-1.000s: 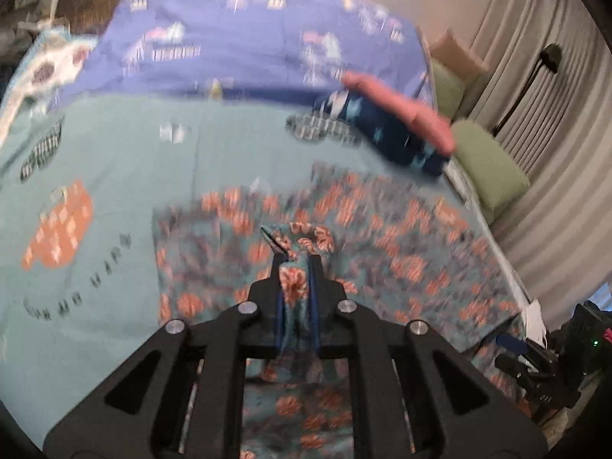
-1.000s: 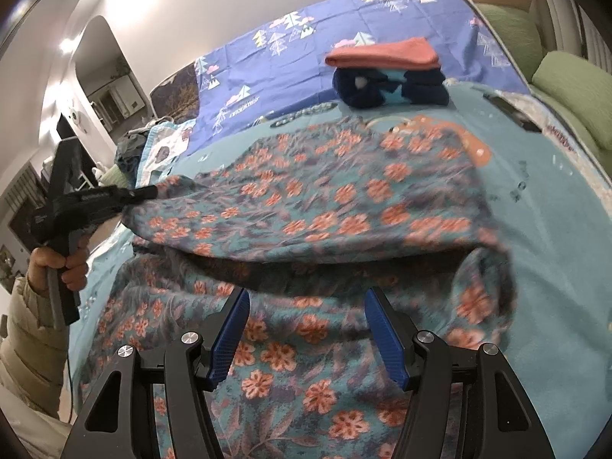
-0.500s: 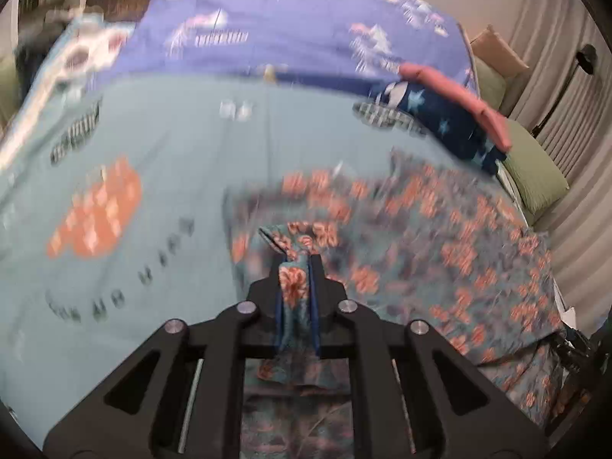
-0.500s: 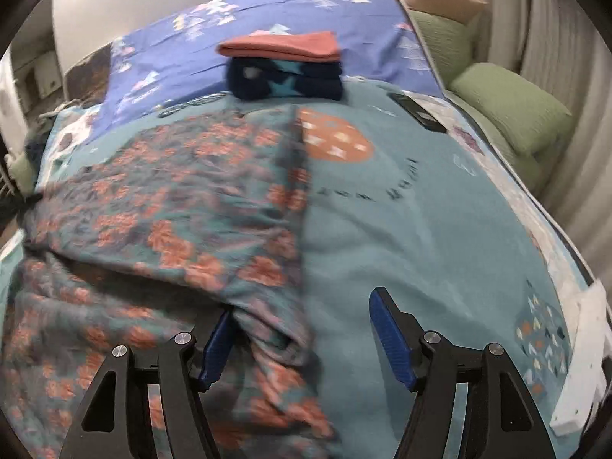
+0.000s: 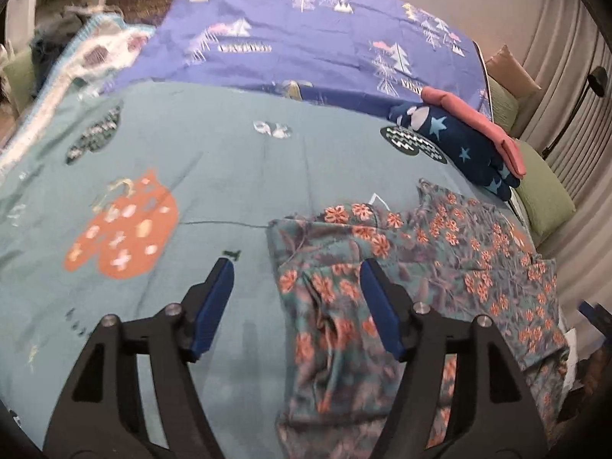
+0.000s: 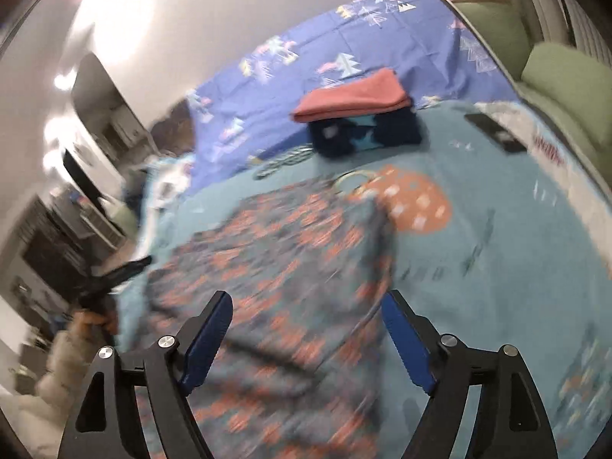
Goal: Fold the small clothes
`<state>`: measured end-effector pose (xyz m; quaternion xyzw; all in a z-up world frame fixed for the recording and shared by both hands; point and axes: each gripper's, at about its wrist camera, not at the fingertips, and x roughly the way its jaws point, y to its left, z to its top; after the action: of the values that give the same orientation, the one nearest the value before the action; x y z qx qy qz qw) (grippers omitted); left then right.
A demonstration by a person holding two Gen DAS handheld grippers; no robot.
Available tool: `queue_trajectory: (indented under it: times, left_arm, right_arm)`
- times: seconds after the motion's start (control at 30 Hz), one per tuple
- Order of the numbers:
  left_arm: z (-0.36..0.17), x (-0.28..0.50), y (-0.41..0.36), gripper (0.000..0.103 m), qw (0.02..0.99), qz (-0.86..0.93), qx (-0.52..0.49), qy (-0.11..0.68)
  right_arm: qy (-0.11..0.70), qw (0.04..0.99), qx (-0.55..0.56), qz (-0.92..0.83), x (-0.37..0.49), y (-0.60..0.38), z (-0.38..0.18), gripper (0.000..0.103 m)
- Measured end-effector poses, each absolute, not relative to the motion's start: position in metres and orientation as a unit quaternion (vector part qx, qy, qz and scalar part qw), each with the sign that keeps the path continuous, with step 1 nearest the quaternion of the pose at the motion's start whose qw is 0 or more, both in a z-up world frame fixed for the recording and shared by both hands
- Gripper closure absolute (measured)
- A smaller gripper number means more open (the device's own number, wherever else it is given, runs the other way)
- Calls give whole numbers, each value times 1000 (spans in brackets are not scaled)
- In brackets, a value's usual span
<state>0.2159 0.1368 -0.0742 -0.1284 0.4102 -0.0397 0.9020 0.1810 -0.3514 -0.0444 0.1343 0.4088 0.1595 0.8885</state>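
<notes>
1. We count one floral garment (image 5: 413, 267), teal with orange flowers, lying loosely folded and creased on the teal bedspread (image 5: 237, 176); in the right wrist view it shows as a blurred patch (image 6: 290, 252)
2. We count two folded pieces in one stack farther up the bed: a navy star-print piece (image 5: 463, 149) below and a pink piece (image 5: 482, 126) on top, well apart from the floral garment
3. We see one purple sheet (image 5: 313, 38) with tree prints beyond the bedspread, and at least two green cushions (image 5: 543, 195) along the bed's far side
4. One dark flat object (image 6: 493, 132) lies on the bedspread near the cushions; we cannot tell what it is
5. We have two grippers. The left gripper (image 5: 294, 287) tilts down over the garment's left edge; its jaws have just been opening and stand wide, with cloth below them but no pad pressing on it
6. The right gripper (image 6: 306, 329) also tilts down over the garment; its jaws have just been opening further, and nothing is clamped
7. In the right wrist view we see one hand (image 6: 91, 319), in a pale sleeve (image 6: 65, 367), holding the left gripper's handle
</notes>
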Motion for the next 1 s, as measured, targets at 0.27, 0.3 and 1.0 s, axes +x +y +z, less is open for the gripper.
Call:
queue_trajectory:
  times: [0.27,0.3,1.0]
  left_arm:
    - [-93,263,138,34,879,-61,-159,446]
    - [-88,267,136,34,881,-75,-157,440]
    - [-96,334,-21,82,820,-275,126,486]
  right_arm:
    - [459,851,199,158,285,-362,-92,21]
    - [458,849,200,173,295,-360,-91,21]
    - [537,796,-9,278,358,-263,-105,36]
